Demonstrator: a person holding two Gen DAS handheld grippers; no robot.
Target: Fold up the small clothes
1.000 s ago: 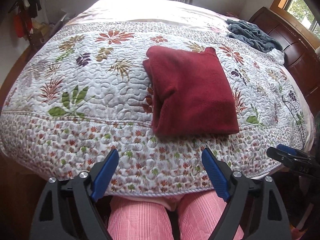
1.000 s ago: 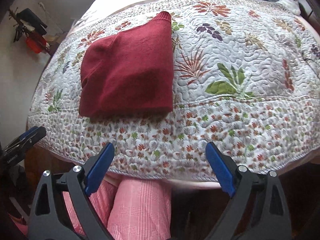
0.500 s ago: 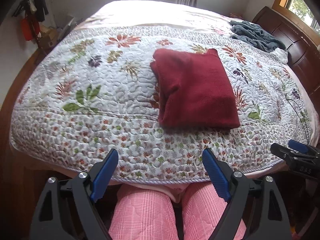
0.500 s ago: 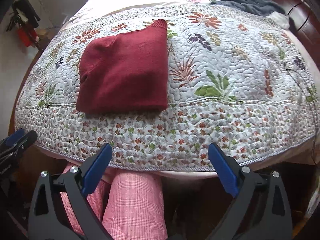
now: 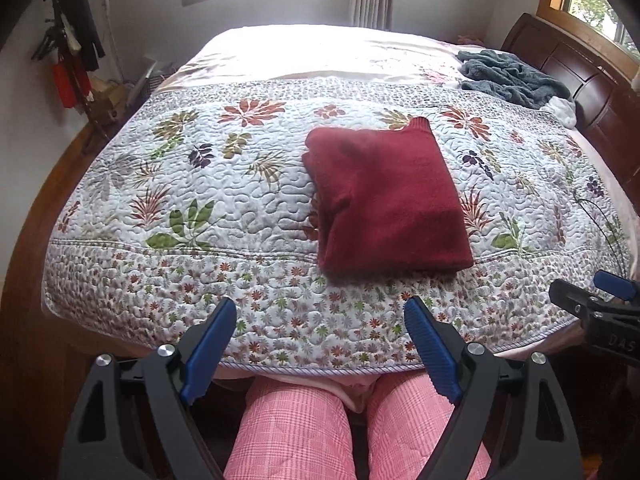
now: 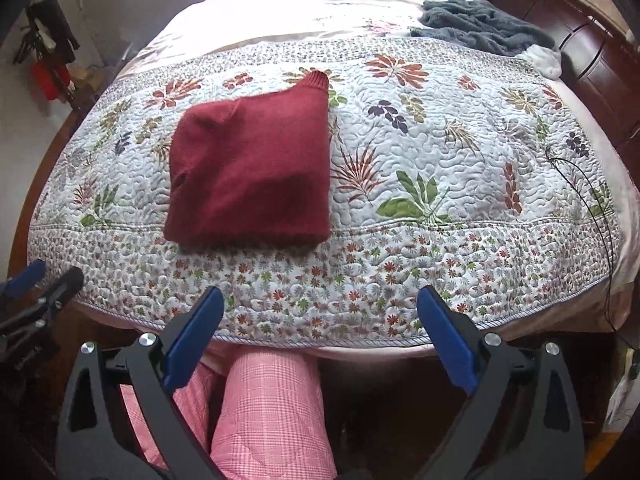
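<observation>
A dark red sweater [image 5: 384, 200] [image 6: 252, 172] lies folded into a neat rectangle on the floral quilt [image 5: 224, 200] [image 6: 440, 168], near the bed's front edge. My left gripper [image 5: 320, 312] is open and empty, held back over the quilt's front border, short of the sweater. My right gripper [image 6: 320, 304] is open and empty too, off the front edge and to the right of the sweater. Each gripper shows at the side of the other's view: the right gripper [image 5: 588, 300] and the left gripper [image 6: 40, 284].
A grey fleece blanket [image 5: 512, 76] [image 6: 480, 28] is bunched at the far right by the dark wooden headboard [image 5: 580, 80]. The person's legs in pink checked trousers [image 5: 296, 432] are below the bed edge. A coat stand [image 5: 68, 60] is at the left wall. A thin black cable [image 6: 592, 216] crosses the quilt's right side.
Both grippers have drawn back and up from the bed, so more of the room and the windows show. The sweater has stayed still, and both grippers stay open.
</observation>
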